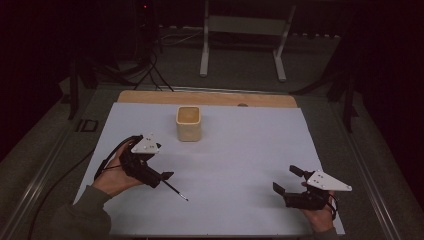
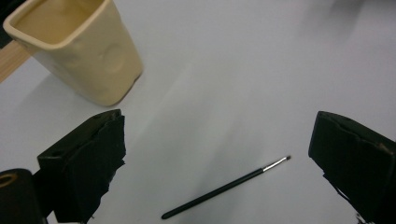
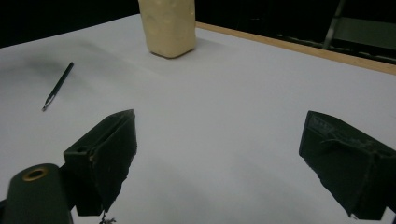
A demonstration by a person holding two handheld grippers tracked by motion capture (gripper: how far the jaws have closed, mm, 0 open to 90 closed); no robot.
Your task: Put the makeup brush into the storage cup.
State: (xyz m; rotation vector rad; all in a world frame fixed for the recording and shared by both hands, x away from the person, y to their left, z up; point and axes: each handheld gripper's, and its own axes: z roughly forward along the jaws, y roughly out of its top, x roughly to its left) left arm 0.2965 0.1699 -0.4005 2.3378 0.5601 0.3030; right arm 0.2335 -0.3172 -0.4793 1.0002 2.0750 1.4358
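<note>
Here both grippers, left [image 1: 167, 176] and right [image 1: 286, 180], gape wide near the sheet's [image 1: 250, 150] front edge.

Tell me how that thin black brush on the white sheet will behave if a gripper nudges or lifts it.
The brush is slim and round-handled, so a sideways nudge will probably roll it across the smooth white sheet. It looks straight and stiff, likely very light. Lying flat, it may be hard to pinch and could slip between the left gripper's wide-open jaws.

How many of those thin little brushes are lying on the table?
1. The thin brush lies flat on the white sheet, just ahead of the left hand-held gripper and nearer the person than the cream cup.
</note>
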